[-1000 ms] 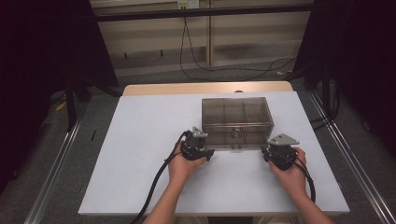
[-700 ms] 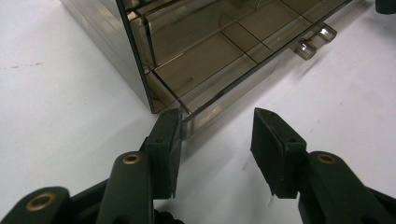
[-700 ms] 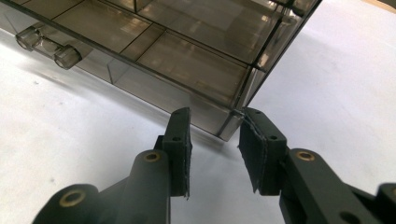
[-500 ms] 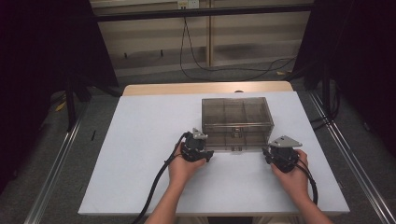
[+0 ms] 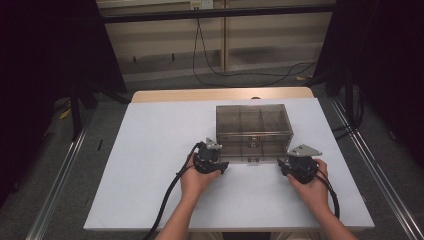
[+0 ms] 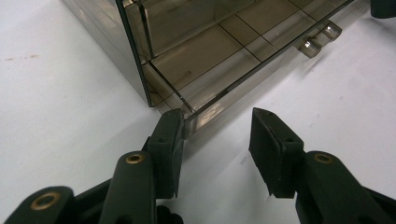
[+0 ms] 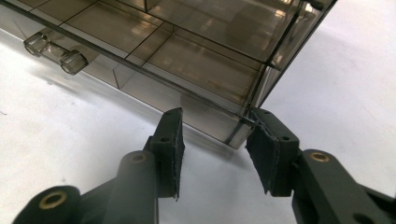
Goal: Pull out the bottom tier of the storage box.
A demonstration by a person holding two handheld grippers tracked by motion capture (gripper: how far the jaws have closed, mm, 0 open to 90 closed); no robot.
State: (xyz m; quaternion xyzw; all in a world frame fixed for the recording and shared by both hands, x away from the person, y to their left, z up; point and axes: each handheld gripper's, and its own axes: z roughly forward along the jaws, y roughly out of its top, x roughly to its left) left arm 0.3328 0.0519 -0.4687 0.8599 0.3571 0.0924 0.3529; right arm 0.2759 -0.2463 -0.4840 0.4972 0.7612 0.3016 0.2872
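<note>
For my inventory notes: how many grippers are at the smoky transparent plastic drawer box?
2. The left gripper is at the smoky transparent plastic drawer box's front left corner; the right gripper is at its front right corner.

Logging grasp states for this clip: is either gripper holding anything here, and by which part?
Nothing is held. The left gripper and right gripper stand open at the smoky plastic drawer box's front bottom corners.

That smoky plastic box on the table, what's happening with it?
A person at a white table holds a two-jaw gripper in each hand. Both are aimed at the near bottom corners of a tinted see-through drawer box. The left gripper is open, with one jaw against the box's left front corner. The right gripper is open too, its jaws on either side of the right front corner. Nothing is gripped yet, and the drawer with its clear handle looks shut.
</note>
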